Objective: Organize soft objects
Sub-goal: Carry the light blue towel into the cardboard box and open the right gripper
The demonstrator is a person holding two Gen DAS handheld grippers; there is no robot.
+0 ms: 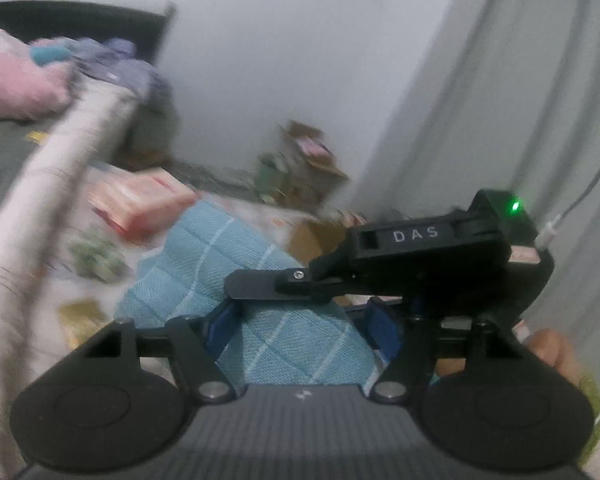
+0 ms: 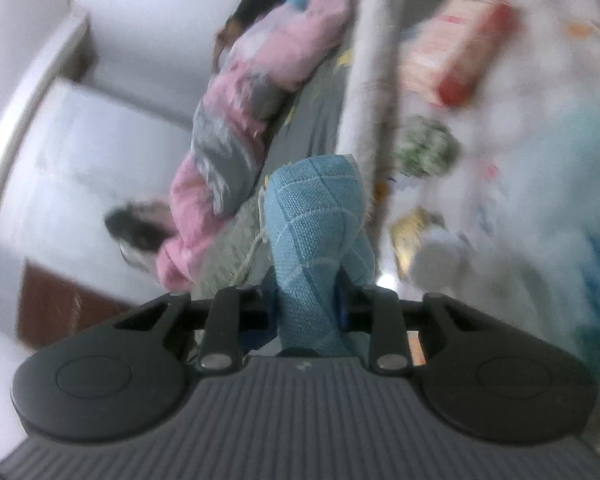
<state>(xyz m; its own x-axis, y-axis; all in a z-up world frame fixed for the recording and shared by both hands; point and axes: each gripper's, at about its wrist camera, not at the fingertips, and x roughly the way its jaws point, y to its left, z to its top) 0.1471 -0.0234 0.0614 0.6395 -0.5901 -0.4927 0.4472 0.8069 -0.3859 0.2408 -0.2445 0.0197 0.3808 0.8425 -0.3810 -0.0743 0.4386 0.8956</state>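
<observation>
The step in hand looks like carrying or spreading a blue checked cloth (image 1: 268, 280) that both grippers share, lifted clear of the bed (image 1: 4, 160) at the left of the left wrist view. There the left gripper (image 1: 300, 328) has the cloth bunched between its blue pads, jaws about half apart; the fabric fills the gap and seems pinched, though blur keeps me from being sure how firmly. Further right in that view the right gripper (image 1: 240, 286) comes in from the side, its tip laid on the cloth. In the right wrist view a pink and grey pillow (image 2: 236, 112) lies on the bed at the left, and in the middle the right gripper (image 2: 306, 300) is clamped narrowly on a standing fold of the cloth, which rises between its jaws. To the right, boxes and clutter lie blurred on the floor. Next, I judge, both grips must hold while the cloth goes to a clear spot for folding.
</observation>
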